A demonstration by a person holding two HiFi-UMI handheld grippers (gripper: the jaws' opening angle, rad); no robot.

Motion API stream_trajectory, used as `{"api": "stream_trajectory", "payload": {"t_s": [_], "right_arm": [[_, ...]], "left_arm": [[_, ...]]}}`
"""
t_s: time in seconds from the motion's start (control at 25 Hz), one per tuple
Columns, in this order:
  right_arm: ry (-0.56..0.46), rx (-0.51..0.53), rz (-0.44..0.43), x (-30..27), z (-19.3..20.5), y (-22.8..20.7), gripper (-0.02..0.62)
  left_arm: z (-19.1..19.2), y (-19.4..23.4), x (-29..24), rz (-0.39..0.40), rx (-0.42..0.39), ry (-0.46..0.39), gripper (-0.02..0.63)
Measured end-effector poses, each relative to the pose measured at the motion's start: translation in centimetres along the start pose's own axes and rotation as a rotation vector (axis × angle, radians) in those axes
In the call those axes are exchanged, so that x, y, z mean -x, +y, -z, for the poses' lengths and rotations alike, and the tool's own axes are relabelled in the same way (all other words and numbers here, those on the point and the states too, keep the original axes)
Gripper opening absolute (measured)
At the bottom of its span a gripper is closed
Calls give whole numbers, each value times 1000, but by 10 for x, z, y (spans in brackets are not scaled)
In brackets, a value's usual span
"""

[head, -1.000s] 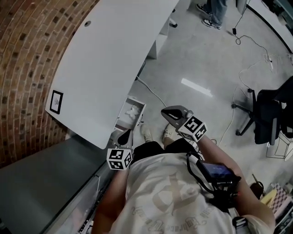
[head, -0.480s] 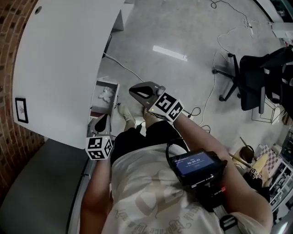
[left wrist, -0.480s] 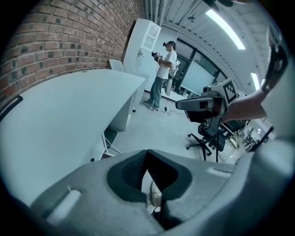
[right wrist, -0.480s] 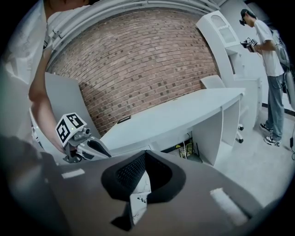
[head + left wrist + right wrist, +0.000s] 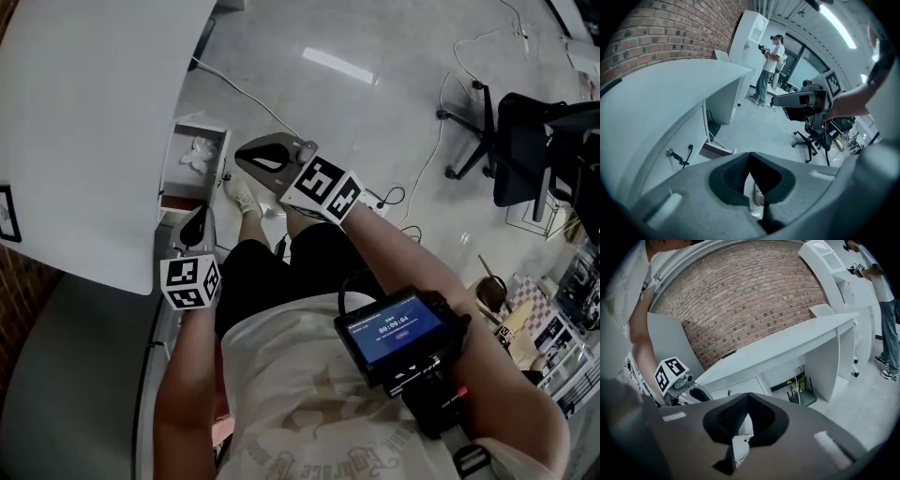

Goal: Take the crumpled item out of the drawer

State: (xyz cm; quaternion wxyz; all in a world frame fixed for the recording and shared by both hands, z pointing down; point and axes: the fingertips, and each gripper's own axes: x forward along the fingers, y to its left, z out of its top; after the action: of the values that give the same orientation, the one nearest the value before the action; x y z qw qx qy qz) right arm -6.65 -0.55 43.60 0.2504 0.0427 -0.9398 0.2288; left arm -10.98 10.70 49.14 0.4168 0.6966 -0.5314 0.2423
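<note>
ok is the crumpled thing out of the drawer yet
No, the white crumpled thing lies inside the open drawer.

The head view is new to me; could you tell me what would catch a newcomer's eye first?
A white drawer stands open under the curved white desk at upper left, with a crumpled white item inside. The left gripper and right gripper hover close by it, both shut and empty.

Even indoor light; strip glare on the floor (image 5: 394,131); gripper views fisheye-bent, dark-cornered.
</note>
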Motion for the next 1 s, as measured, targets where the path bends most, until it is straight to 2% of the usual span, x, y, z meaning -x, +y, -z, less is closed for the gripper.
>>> {"api": "stream_trajectory", "payload": {"t_s": [0.36, 0.72, 1.0], "right_arm": [[11, -1, -9, -32, 36, -19, 8], [3, -36, 1, -39, 72, -27, 8], [-7, -74, 1, -50, 97, -21, 8]], "left_arm": [[29, 20, -44, -19, 25, 10, 3], [64, 54, -73, -101, 47, 41, 3], [88, 93, -90, -157, 47, 110, 3]]}}
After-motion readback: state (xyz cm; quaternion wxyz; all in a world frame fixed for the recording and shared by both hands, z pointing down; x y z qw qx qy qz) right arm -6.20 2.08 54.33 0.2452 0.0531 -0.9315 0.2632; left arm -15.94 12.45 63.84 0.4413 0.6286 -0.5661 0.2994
